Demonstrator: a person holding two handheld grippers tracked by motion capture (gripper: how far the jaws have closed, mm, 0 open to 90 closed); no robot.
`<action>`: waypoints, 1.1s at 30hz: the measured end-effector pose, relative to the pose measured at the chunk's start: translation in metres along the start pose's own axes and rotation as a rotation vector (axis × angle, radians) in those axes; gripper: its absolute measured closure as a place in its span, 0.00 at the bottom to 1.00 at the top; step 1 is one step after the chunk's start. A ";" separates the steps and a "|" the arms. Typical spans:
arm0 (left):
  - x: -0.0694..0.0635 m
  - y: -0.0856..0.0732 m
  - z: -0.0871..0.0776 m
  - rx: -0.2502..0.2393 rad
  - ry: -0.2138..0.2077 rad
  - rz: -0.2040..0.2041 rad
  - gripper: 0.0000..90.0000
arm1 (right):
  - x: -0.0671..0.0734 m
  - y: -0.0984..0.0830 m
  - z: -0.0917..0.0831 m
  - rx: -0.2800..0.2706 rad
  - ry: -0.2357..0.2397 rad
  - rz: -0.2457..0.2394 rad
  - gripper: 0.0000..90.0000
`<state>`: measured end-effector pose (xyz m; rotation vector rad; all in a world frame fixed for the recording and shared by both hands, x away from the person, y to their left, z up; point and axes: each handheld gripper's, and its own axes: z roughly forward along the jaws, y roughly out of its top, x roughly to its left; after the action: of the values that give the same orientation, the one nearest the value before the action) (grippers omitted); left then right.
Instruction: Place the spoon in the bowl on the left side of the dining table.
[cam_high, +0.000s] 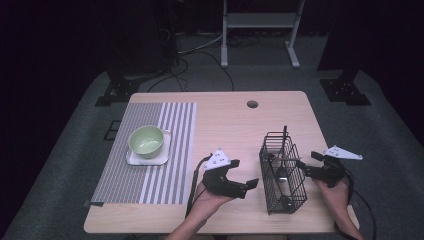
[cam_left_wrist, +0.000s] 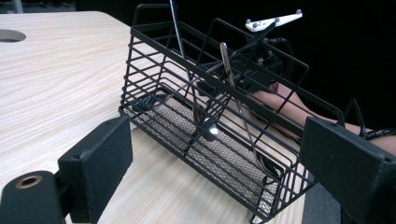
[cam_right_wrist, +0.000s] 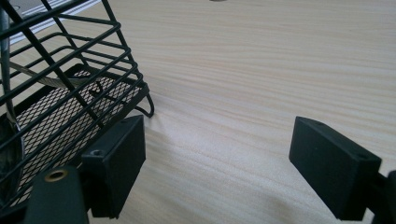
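Observation:
A black wire basket (cam_high: 283, 172) stands on the right part of the wooden table (cam_high: 225, 125), with several pieces of metal cutlery (cam_high: 281, 175) leaning inside it. My left gripper (cam_high: 243, 174) is open just left of the basket, jaws facing it. In the left gripper view the basket (cam_left_wrist: 177, 126) sits beyond the open left gripper (cam_left_wrist: 219, 172), and a spoon (cam_left_wrist: 210, 129) rests in it. My right gripper (cam_high: 309, 165) is open at the basket's right side. In its own view the right gripper (cam_right_wrist: 224, 158) has bare table between its jaws and the basket (cam_right_wrist: 51, 116) at left.
A green bowl (cam_high: 146, 140) sits on a white square plate (cam_high: 131, 159) on a striped placemat (cam_high: 165, 175) at the table's left. A round cable hole (cam_high: 252, 104) lies near the far edge. A metal stand (cam_high: 260, 22) is on the floor beyond.

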<state>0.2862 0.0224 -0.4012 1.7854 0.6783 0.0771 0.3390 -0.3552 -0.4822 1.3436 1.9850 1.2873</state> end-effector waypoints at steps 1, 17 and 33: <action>0.000 0.000 0.001 -0.001 -0.001 -0.001 0.10 | 0.000 0.000 0.000 0.000 -0.001 -0.002 0.19; -0.007 0.008 0.017 0.015 -0.018 0.015 0.10 | -0.001 0.000 0.000 -0.001 0.003 0.003 0.19; -0.012 0.017 0.035 0.029 -0.044 0.036 0.14 | -0.001 0.000 0.000 0.001 0.003 0.002 0.19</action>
<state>0.2970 -0.0161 -0.3938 1.8217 0.6192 0.0525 0.3396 -0.3557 -0.4823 1.3455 1.9872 1.2906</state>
